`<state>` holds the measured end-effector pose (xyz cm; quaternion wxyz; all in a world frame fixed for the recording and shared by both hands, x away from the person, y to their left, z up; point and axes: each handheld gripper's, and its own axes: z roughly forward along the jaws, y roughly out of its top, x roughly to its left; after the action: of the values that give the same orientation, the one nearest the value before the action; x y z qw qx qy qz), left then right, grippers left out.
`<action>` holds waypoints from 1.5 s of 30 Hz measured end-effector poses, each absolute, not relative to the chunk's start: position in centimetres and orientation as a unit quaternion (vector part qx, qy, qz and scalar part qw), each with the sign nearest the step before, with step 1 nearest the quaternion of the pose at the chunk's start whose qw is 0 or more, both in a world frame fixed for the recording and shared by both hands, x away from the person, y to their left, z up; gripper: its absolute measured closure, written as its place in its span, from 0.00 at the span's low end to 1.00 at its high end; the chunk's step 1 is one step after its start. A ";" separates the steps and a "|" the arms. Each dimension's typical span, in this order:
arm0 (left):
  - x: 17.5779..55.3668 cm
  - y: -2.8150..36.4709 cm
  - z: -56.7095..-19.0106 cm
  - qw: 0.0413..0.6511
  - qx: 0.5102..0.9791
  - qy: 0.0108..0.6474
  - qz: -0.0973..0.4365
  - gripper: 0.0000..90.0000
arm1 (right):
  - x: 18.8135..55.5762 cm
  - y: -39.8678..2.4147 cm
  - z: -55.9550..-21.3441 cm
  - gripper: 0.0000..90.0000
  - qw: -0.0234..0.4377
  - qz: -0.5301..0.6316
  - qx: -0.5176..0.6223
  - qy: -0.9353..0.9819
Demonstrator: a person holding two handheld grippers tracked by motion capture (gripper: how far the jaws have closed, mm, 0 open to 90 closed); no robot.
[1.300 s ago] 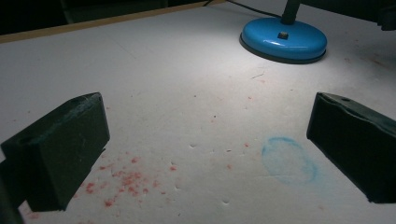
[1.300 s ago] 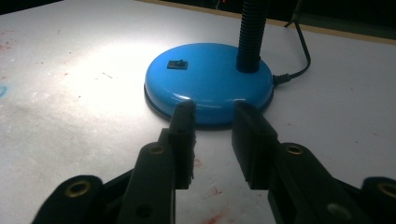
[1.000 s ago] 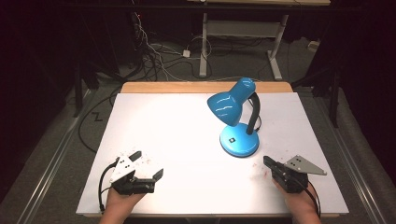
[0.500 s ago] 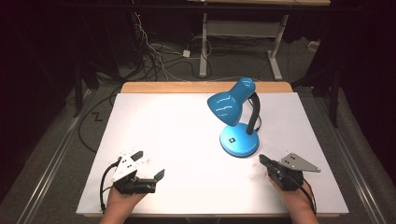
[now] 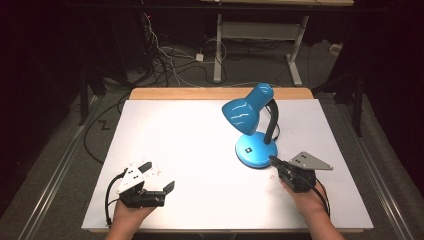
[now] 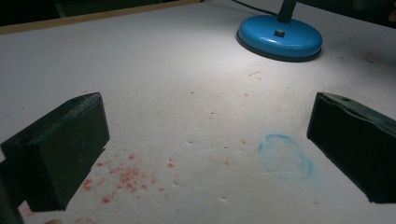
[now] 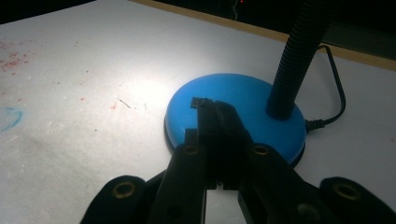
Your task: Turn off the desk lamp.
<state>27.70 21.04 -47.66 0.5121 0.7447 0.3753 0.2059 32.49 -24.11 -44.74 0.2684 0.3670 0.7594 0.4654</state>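
1. Just ahead of the right gripper [image 5: 274, 161], whose jaws are pressed together on nothing, sits the blue lamp [image 5: 256, 150]; its tips hang over the base, near the switch [image 7: 201, 101], which I judge not yet pressed.
2. Well off from the lamp, the left gripper [image 5: 159, 176] rests spread wide, empty.
3. Farther out, the high view takes in the lit shade [image 5: 242, 114]; the right gripper view gives the switch close up.

black tools [image 5: 276, 162], grey plate, bare forearms

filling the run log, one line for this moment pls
left gripper: open, resting on table | right gripper: shut, tips at switch on blue desk lamp base
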 end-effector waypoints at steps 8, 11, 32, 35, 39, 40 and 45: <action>27.6 21.0 -47.5 0.507 0.750 0.373 0.202 0.00 | 33.8 -23.0 -44.4 1.00 0.253 0.466 0.367 0.764; 27.5 21.0 -47.4 0.507 0.750 0.372 0.204 0.00 | 34.3 -22.4 -44.5 1.00 0.249 0.466 0.364 0.767; 27.5 21.2 -47.6 0.502 0.746 0.377 0.221 0.00 | 38.3 -19.1 -45.9 1.00 0.243 0.446 0.373 0.776; 27.5 21.3 -47.6 0.503 0.746 0.376 0.222 0.00 | 38.9 -18.8 -46.3 1.00 0.241 0.444 0.376 0.777; 27.5 21.3 -47.6 0.504 0.745 0.376 0.223 0.00 | 39.3 -18.5 -46.5 1.00 0.239 0.440 0.381 0.777; 27.5 21.3 -47.6 0.504 0.745 0.376 0.223 0.00 | 39.3 -18.5 -46.5 1.00 0.239 0.440 0.381 0.777; 27.4 21.4 -47.5 0.505 0.743 0.377 0.224 0.00 | 39.8 -18.4 -46.7 1.00 0.240 0.436 0.382 0.779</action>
<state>27.44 21.39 -47.54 0.5054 0.7430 0.3774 0.2237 39.83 -18.35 -46.67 0.2396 0.3815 0.7792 0.4357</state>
